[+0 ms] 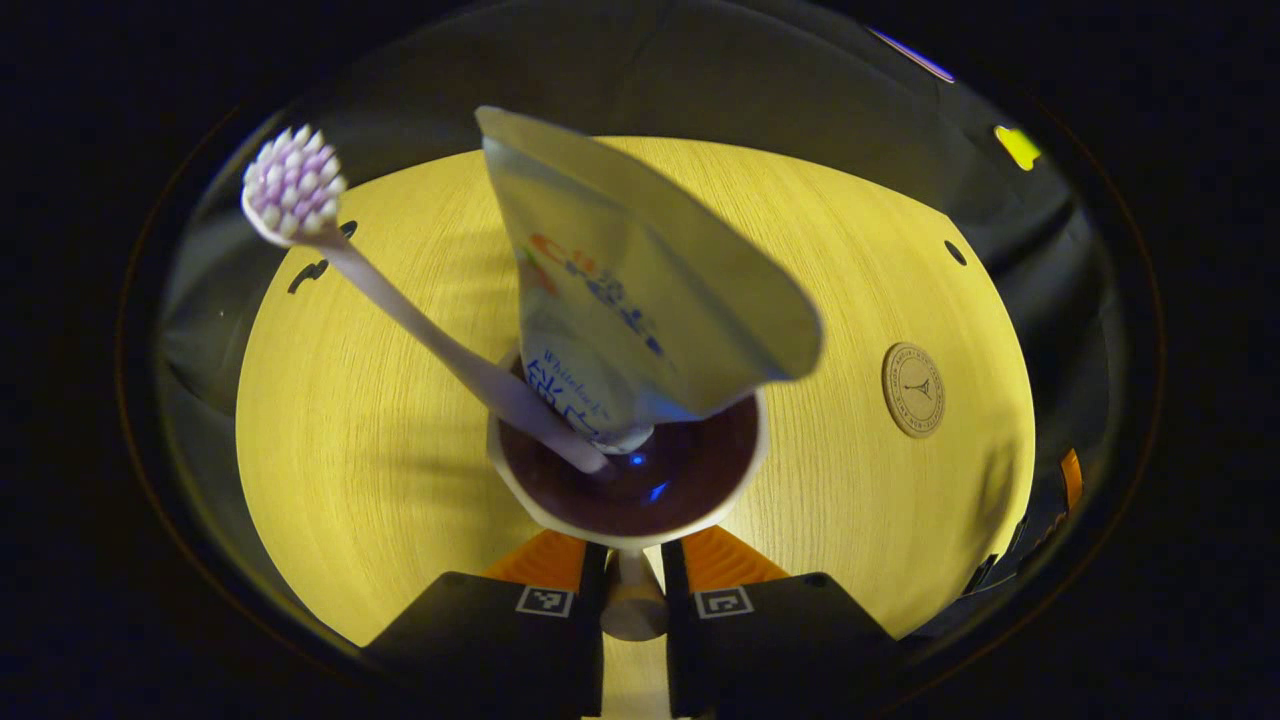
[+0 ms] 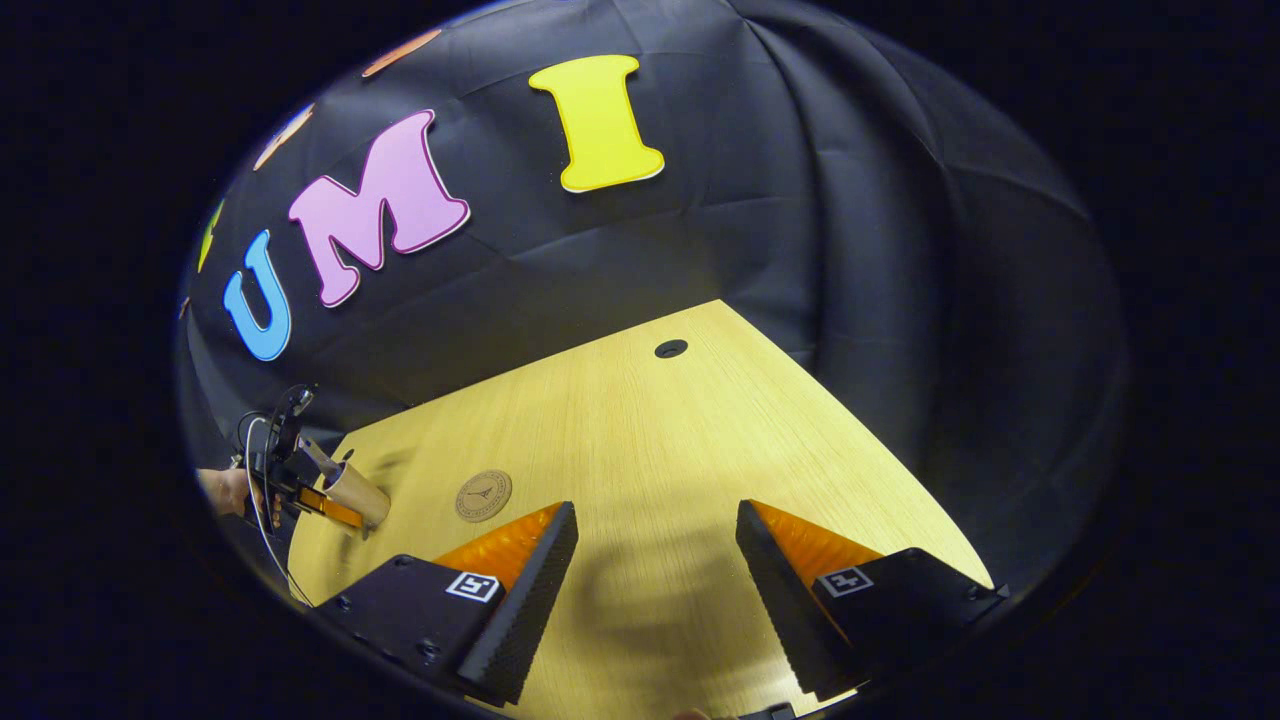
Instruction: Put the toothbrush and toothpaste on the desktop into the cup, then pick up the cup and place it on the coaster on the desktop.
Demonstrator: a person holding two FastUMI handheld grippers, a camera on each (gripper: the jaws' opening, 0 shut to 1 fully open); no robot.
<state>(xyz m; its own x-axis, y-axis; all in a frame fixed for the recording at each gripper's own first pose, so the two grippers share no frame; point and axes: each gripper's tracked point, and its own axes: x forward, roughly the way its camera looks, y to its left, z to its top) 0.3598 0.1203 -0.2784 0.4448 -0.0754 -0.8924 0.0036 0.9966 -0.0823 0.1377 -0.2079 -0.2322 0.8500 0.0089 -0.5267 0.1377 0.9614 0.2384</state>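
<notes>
Left hand-held gripper (image 1: 633, 570) clenched on cup (image 1: 628, 480) rim; keep it level toward coaster (image 1: 913, 390); right hand-held gripper (image 2: 655, 560) released.

White cup (image 1: 628, 520) holds the purple-bristled toothbrush (image 1: 390, 300) leaning left and the silvery toothpaste (image 1: 640, 290) upright; round tan coaster (image 1: 913, 390) lies apart, rightward.

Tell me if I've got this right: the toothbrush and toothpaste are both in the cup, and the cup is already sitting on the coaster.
Not quite. The toothbrush and toothpaste are both in the cup, but the coaster lies bare off to the side. The left gripper view shows the left tool holding the cup's handle, apart from the coaster.
</notes>
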